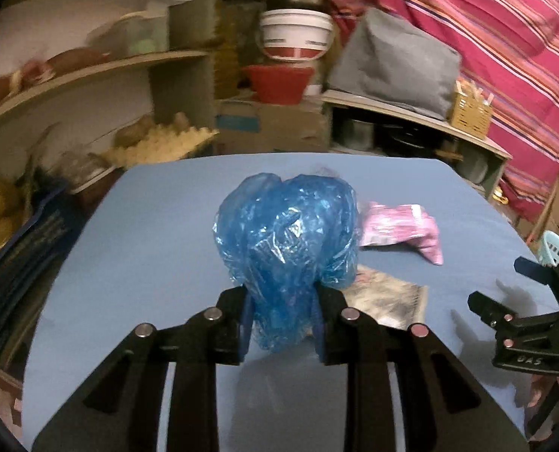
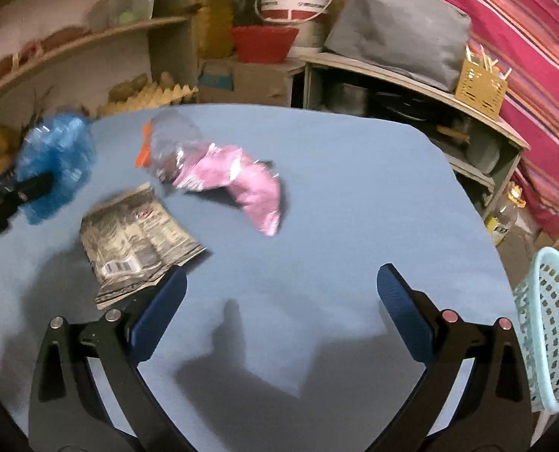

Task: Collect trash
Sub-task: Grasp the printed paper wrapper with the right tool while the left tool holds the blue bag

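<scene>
Left gripper point(image 1: 281, 324) clenches blue bag point(image 1: 285, 241), seemingly upright; right gripper point(image 2: 281, 312) released.

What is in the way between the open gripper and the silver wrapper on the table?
Nothing visible. The right gripper, fingers wide apart, hangs over bare blue tabletop. The flat silver printed wrapper lies just beyond its left finger, with only open table between. The crumpled pink foil packet sits farther back.
</scene>
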Motion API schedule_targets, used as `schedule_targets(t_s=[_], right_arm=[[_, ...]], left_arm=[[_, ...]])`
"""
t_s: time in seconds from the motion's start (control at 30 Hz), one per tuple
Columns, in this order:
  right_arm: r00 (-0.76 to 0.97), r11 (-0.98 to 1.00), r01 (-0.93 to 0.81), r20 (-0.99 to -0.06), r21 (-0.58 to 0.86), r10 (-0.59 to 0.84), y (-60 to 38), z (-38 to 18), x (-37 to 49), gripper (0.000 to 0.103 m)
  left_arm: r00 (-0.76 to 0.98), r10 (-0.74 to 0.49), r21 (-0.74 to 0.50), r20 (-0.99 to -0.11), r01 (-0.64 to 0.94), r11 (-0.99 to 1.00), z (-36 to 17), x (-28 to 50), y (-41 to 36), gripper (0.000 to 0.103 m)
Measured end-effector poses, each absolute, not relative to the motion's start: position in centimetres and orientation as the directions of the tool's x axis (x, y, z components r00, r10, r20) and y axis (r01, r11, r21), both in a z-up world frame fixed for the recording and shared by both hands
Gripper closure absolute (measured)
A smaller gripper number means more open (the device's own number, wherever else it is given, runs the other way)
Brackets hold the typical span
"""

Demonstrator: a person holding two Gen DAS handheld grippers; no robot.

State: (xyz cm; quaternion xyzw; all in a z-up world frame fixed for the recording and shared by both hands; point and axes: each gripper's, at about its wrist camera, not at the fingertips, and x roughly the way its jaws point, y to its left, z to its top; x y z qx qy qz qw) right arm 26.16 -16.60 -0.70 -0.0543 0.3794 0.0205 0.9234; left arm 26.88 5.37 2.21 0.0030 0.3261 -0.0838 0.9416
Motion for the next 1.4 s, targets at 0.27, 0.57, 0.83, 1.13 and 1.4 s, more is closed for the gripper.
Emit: schedule_targets(t_s=[0.27,0.57,0.83,1.13,1.4], right_arm=[[0.669,0.999,-0.05,-0.743,-0.019,0.019,-13.7,-1.6,27.8,0.005],[0.616,0.997,-0.038,-0.787,-0.074,-0.035,-10.9,-2.9,30.1,0.011],[0.582,0.997,-0.057,-0.813,-0.047,-0.005,-10.2,-4.1,30.4,0.03],[0.589,0.994,-0.109,-0.806,-0.011,0.056,-8.8,-4.0,30.1,0.065],[0.593,0.99,-0.136,-0.799,0.025,0.101,-8.8,-3.8,30.0,0.08]], left_arm=[[0.788,-0.09,-0.061,-0.609,0.066,0.996,1.8,25.7,11.8,0.077],[0.793,-0.063,-0.067,-0.607,0.028,0.997,1.5,25.2,15.5,0.077],[0.798,-0.069,-0.087,-0.599,0.021,0.996,1.8,24.8,17.1,0.077],[0.793,-0.053,-0.097,-0.607,-0.008,0.995,1.5,24.7,18.2,0.077],[0.793,-0.047,-0.08,-0.607,-0.003,0.997,1.5,24.8,17.5,0.077]])
